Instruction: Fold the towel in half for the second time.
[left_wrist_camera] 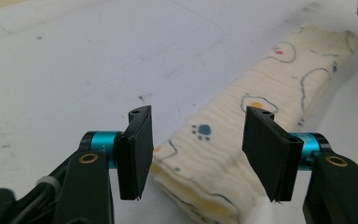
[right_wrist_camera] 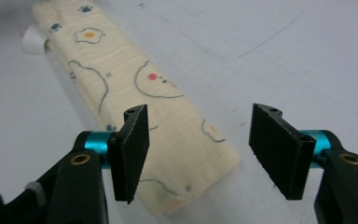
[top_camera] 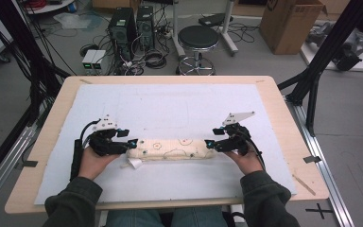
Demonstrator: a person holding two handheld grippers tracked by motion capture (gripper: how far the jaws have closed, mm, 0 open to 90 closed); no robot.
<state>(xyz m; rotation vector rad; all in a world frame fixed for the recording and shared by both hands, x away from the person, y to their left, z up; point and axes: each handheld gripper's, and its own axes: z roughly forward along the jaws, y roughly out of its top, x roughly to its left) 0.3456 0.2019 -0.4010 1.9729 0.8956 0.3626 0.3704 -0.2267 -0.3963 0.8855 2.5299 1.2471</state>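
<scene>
soft cream cloth point(top_camera: 170, 149), folded into a long strip, is left flat on the white mat point(top_camera: 170, 104) between the left gripper point(top_camera: 131, 143) and the right gripper point(top_camera: 209, 143), whose jaws are spread apart and pinch nothing, likely because the fold is done.
</scene>
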